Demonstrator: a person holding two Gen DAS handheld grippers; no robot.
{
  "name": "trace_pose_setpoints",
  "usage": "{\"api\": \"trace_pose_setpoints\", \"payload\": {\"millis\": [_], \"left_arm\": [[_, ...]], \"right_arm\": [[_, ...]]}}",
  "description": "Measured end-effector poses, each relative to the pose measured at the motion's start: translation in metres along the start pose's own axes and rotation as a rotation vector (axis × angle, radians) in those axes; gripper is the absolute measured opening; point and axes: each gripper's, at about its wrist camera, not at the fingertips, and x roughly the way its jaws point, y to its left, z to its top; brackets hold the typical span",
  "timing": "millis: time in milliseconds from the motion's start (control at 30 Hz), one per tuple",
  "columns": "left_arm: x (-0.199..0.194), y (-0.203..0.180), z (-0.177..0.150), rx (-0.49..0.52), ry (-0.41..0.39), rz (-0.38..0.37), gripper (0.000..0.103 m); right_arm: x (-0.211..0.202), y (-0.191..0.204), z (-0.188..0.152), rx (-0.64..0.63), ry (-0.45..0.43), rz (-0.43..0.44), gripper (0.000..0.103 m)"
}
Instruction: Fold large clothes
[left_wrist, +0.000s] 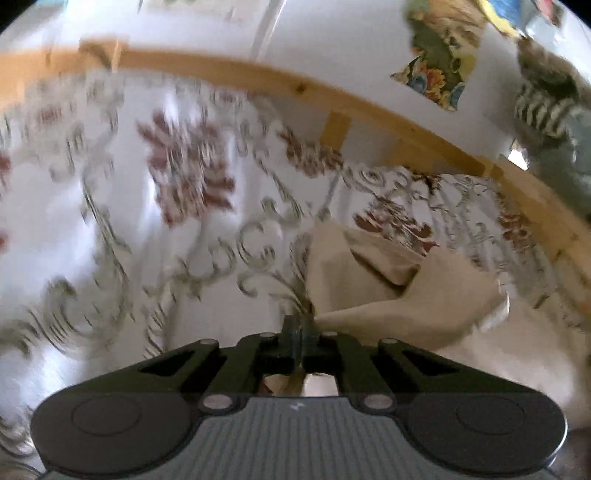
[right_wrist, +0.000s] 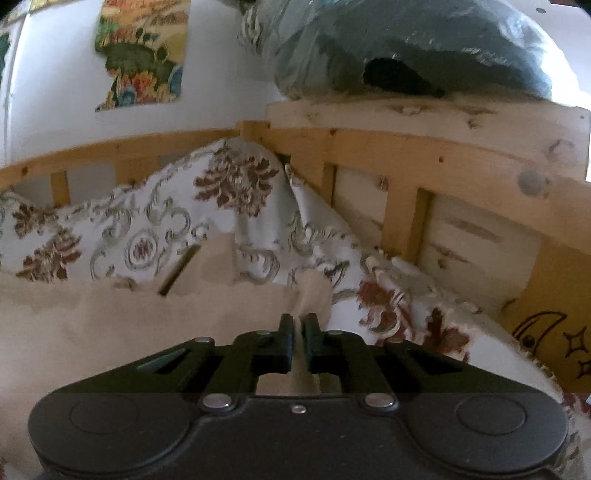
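Note:
A beige garment (left_wrist: 388, 295) lies crumpled on a bed covered with a white floral bedspread (left_wrist: 184, 177). In the left wrist view one edge of the garment runs taut into my left gripper (left_wrist: 301, 326), whose jaws are pressed together on it. In the right wrist view the same beige garment (right_wrist: 147, 325) spreads across the lower left. A fold of it sits pinched in the narrow slit between the pads of my right gripper (right_wrist: 298, 325). A short dark strip (right_wrist: 179, 269) lies at the garment's far edge. The left view is motion-blurred.
A wooden bed rail (left_wrist: 295, 86) runs behind the bedspread, and the slatted headboard (right_wrist: 369, 147) stands close on the right. A blue-grey bundle (right_wrist: 424, 48) rests on top of it. A colourful picture (right_wrist: 144, 55) hangs on the white wall. The bedspread (right_wrist: 236, 184) humps up at the corner.

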Motion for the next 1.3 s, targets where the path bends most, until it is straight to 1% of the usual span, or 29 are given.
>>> {"api": "trace_pose_setpoints", "payload": {"millis": [67,100,133,167,200,233,267,400,467,500,533,567,600,633,667,700,733,767,800,833,867,933,967,1033,1100,1167,1200,1267,1300], "left_arm": [[-0.001,0.005,-0.001,-0.02,-0.025,-0.036,0.014],[-0.003,0.003,-0.002,-0.002,-0.042,-0.049,0.041],[-0.007,0.0,-0.002,0.033,-0.067,-0.063,0.074],[-0.012,-0.006,-0.004,0.064,-0.099,-0.073,0.084],[-0.019,-0.012,-0.006,0.112,-0.154,-0.096,0.091],[-0.024,-0.018,-0.008,0.178,-0.19,-0.126,0.092],[-0.028,-0.026,-0.01,0.235,-0.193,-0.146,0.092],[-0.036,-0.045,-0.022,0.445,-0.17,-0.225,0.095],[-0.033,-0.055,-0.032,0.53,-0.157,-0.212,0.097],[-0.03,-0.062,-0.038,0.593,-0.151,-0.186,0.097],[-0.024,-0.069,-0.045,0.663,-0.146,-0.137,0.097],[-0.017,-0.078,-0.052,0.742,-0.145,-0.055,0.097],[-0.009,-0.088,-0.059,0.805,-0.153,0.034,0.096],[-0.004,-0.091,-0.063,0.829,-0.173,0.082,0.095],[0.0,-0.094,-0.063,0.823,-0.188,0.1,0.092],[0.002,-0.093,-0.061,0.796,-0.186,0.101,0.08],[0.004,-0.093,-0.055,0.751,-0.172,0.106,0.061],[0.005,-0.091,-0.05,0.712,-0.16,0.111,0.049],[0.004,-0.086,-0.043,0.655,-0.152,0.117,0.023],[0.004,-0.079,-0.036,0.592,-0.147,0.115,0.01],[0.001,-0.07,-0.029,0.517,-0.147,0.108,0.01],[-0.009,-0.046,-0.011,0.332,-0.159,0.103,0.008],[-0.011,-0.034,-0.001,0.235,-0.154,0.109,0.008],[-0.009,-0.013,0.012,0.116,-0.123,0.109,0.008],[0.001,0.002,0.015,0.061,-0.068,0.112,0.009],[0.012,0.012,0.013,0.037,-0.011,0.102,0.013],[0.015,0.015,0.012,0.028,-0.004,0.098,0.019],[0.009,0.015,0.011,0.018,-0.037,0.111,0.041],[0.002,0.013,0.012,0.021,-0.07,0.117,0.066]], "right_arm": [[0.003,0.003,-0.005,-0.002,0.017,-0.006,0.025],[0.004,0.004,-0.007,-0.001,0.016,0.003,0.031],[0.003,0.005,-0.008,0.002,0.015,0.015,0.047],[0.002,0.006,-0.009,0.008,0.019,0.028,0.058],[0.003,0.007,-0.009,0.013,0.021,0.043,0.06],[0.002,0.01,-0.008,0.011,0.02,0.045,0.063],[0.002,0.012,-0.007,0.006,0.021,0.043,0.065],[0.004,0.014,-0.009,0.011,0.023,0.043,0.068],[0.004,0.015,-0.011,0.008,0.024,0.044,0.071],[0.005,0.015,-0.012,0.004,0.026,0.048,0.073],[0.005,0.015,-0.013,-0.001,0.03,0.055,0.08],[0.007,0.016,-0.014,-0.006,0.04,0.068,0.089],[0.009,0.019,-0.014,-0.016,0.056,0.084,0.091],[0.011,0.022,-0.014,-0.03,0.066,0.087,0.093],[0.013,0.025,-0.013,-0.043,0.07,0.078,0.092],[0.014,0.028,-0.011,-0.046,0.069,0.073,0.091],[0.015,0.029,-0.009,-0.042,0.067,0.074,0.088],[0.016,0.029,-0.005,-0.032,0.064,0.075,0.083],[0.018,0.029,-0.002,-0.02,0.062,0.073,0.079],[0.02,0.027,0.001,-0.002,0.059,0.071,0.07],[0.021,0.025,0.004,0.017,0.055,0.073,0.052],[0.023,0.023,0.011,0.038,0.048,0.078,0.033],[0.023,0.023,0.013,0.038,0.041,0.08,0.028],[0.021,0.027,0.019,0.015,0.006,0.083,0.023],[0.019,0.034,0.022,-0.02,-0.016,0.082,0.023],[0.025,0.04,0.022,-0.037,0.01,0.058,0.023],[0.031,0.043,0.02,-0.045,0.039,0.039,0.023],[0.039,0.045,0.012,-0.053,0.074,0.006,0.028],[0.039,0.045,0.008,-0.056,0.071,-0.006,0.028]]}}
